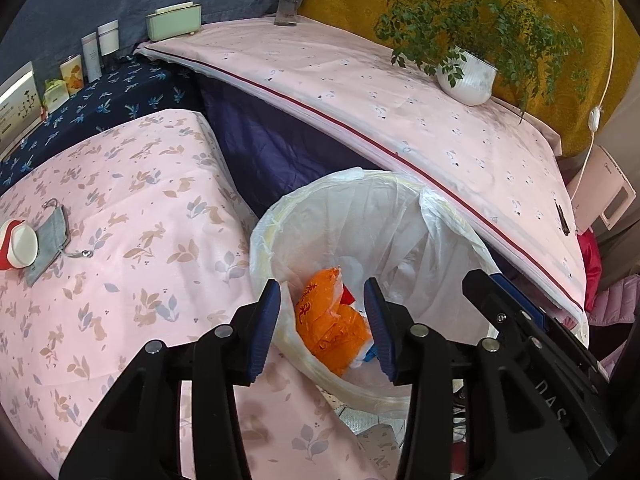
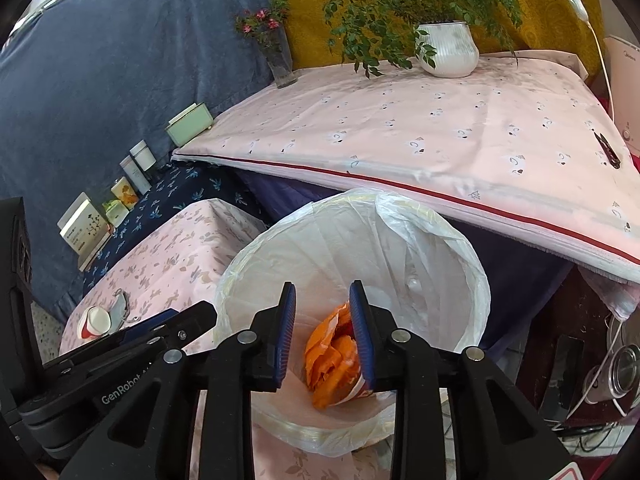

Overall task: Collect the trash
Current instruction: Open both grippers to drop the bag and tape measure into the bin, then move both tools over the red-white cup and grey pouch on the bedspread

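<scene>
The bottom of the trash bin [image 1: 384,216] is hard to read: its white liner bag [image 2: 360,248] is crumpled, and the crushed orange wrapper [image 1: 334,320] lying in it hides whatever sits beneath. A scrap of red and a bit of blue-and-white packaging show beside the orange, but what they belong to cannot be told. The near rim of the bin is cut off behind the black gripper frames in both views.

The left wrist view shows the low table with the pink rabbit-print cloth [image 1: 120,280] broadly, with a red-and-white paper cup [image 1: 18,246] lying on its side against a grey pouch [image 1: 50,236]; the cup is partly cut off by the picture's edge. The right wrist view shows that cup [image 2: 94,322] only small and far off, half hidden behind the other gripper's arm. What the right view alone gives is the floor to the right of the bin, with a tangle of cables and round metal things, possibly lids, too blurred to name. Both views show the higher table with the pale pink cloth [image 2: 440,128], the potted plant [image 2: 448,50] and the glass vase of flowers [image 2: 280,60].

The left gripper [image 1: 324,320] hangs above the near side of the bin with its jaws moderately apart and nothing between the pads; the orange wrapper lies below, seen through the gap. The right gripper [image 2: 322,332] hangs over the same bin, jaws narrower but parted, also empty, with the wrapper [image 2: 334,364] down in the bin beneath its right finger.
</scene>
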Tool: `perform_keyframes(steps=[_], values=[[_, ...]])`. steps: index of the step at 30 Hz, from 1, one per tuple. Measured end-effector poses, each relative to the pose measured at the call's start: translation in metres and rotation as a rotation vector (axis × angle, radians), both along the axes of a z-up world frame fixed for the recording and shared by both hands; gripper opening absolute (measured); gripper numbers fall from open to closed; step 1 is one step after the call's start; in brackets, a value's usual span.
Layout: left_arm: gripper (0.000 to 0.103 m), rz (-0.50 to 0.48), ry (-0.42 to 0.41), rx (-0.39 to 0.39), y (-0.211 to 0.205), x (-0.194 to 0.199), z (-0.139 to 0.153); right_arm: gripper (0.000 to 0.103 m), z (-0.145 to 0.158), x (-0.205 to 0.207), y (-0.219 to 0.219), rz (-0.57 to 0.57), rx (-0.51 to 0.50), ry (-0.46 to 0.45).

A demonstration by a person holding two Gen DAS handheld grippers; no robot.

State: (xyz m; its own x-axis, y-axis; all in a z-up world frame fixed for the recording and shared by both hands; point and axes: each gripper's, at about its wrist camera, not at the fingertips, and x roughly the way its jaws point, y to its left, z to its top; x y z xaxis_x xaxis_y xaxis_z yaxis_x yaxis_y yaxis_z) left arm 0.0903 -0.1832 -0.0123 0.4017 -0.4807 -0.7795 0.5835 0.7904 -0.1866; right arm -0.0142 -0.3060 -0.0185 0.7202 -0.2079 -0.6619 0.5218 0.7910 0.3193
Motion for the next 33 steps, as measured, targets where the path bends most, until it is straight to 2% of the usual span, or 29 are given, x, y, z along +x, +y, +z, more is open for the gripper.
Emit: perform_keyframes(steps=[10, 29, 33], values=[[0.058, 0.097, -0.007, -0.024, 0.037, 0.016, 0.005, 0.034, 0.005, 0.015, 0.025, 0.048, -0.024, 0.005], [0.058, 0.276, 0.005, -0.053, 0.130, 0.049, 0.002, 0.035, 0.011, 0.065, 0.101, 0.204, -0.073, 0.029], [0.062, 0.329, 0.003, -0.056, 0.156, 0.057, -0.001, 0.035, 0.010, 0.077, 0.121, 0.244, -0.083, 0.040]])
